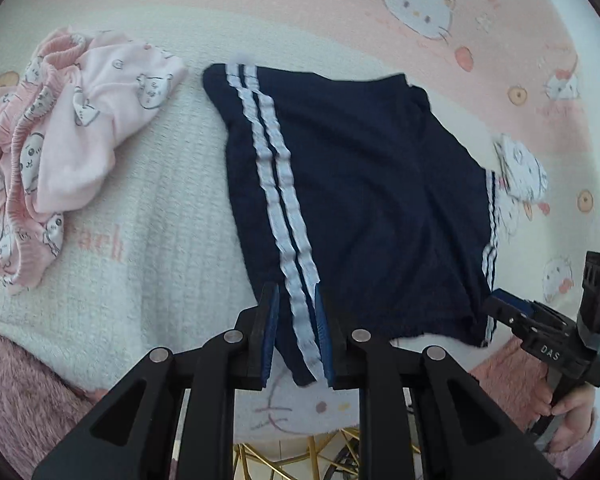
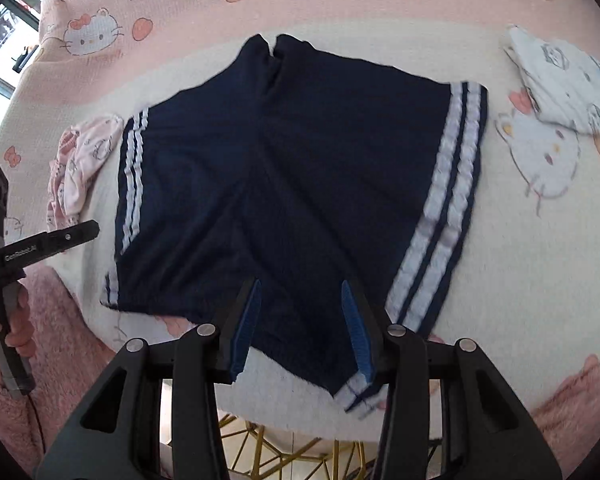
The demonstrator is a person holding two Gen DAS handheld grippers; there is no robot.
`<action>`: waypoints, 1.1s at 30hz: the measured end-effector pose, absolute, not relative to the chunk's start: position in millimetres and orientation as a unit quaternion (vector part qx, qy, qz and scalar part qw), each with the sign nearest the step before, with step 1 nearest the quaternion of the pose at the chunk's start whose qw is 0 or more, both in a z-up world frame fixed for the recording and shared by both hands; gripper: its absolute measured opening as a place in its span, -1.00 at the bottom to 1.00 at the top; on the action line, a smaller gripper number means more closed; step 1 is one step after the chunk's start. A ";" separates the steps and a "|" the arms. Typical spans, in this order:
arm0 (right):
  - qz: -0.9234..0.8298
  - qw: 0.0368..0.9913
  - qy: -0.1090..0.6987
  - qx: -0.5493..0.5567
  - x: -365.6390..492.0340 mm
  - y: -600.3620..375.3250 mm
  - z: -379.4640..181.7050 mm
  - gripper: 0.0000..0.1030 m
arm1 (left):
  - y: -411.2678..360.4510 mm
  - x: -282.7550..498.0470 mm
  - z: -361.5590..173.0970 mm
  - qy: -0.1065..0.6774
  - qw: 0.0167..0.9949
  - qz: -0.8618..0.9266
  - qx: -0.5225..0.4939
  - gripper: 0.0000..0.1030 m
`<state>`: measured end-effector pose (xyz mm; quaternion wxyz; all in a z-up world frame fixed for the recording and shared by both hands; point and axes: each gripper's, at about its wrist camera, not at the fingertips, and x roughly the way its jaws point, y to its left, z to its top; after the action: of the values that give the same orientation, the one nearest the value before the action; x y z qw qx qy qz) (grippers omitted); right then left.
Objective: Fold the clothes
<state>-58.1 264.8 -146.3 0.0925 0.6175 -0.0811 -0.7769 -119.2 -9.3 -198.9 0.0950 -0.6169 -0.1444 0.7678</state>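
Navy shorts with white side stripes lie spread flat on a white and pink blanket; they also show in the right wrist view. My left gripper is open, its blue pads on either side of the striped waistband corner nearest me. My right gripper is open over the near edge of the shorts, beside the other striped side. The right gripper also shows in the left wrist view at the shorts' far corner. The left gripper also shows in the right wrist view.
A crumpled pink printed garment lies left of the shorts, also seen in the right wrist view. A folded white printed garment lies at the right. The blanket ends at the near edge over a gold wire frame.
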 end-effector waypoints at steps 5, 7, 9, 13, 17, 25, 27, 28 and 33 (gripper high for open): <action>-0.783 0.061 -0.131 0.605 -26.2 288.3 -146.1 -0.16 | 5.4 -106.4 -209.1 -0.109 0.085 0.765 -0.630 -0.60; -0.786 0.047 -0.139 0.601 -19.4 295.6 -151.2 -0.16 | 4.3 -101.7 -218.3 -0.089 0.060 0.761 -0.639 -0.60; -0.785 0.028 -0.123 0.606 -15.1 299.1 -159.8 -0.16 | -2.8 -99.5 -225.6 -0.112 0.060 0.757 -0.641 -0.59; -0.797 -0.002 -0.075 0.599 -10.0 295.0 -158.7 -0.16 | -7.2 -97.3 -224.9 -0.131 0.067 0.765 -0.628 -0.50; -0.817 0.010 -0.074 0.571 -8.7 290.0 -143.0 -0.16 | -11.3 -96.6 -222.1 -0.128 0.047 0.773 -0.620 -0.43; -0.798 0.017 -0.169 0.579 0.0 313.2 -140.8 -0.16 | -21.3 -92.2 -211.6 -0.174 0.050 0.775 -0.605 -0.37; -0.794 0.014 -0.175 0.582 -1.3 314.2 -144.5 -0.16 | -24.9 -92.4 -227.5 -0.198 0.040 0.755 -0.623 -0.37; -0.788 0.012 -0.182 0.588 -4.0 314.6 -150.1 -0.16 | -27.1 -92.1 -233.8 -0.213 0.040 0.748 -0.628 -0.37; -0.774 -0.013 -0.150 0.615 -10.3 309.0 -166.3 -0.16 | -30.0 -94.6 -236.8 -0.210 0.042 0.750 -0.626 -0.37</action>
<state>-10.3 309.0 -166.3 -0.0133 0.6145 -0.1503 -0.7743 -94.6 -30.0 -236.8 0.0416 -0.6263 -0.2104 0.7495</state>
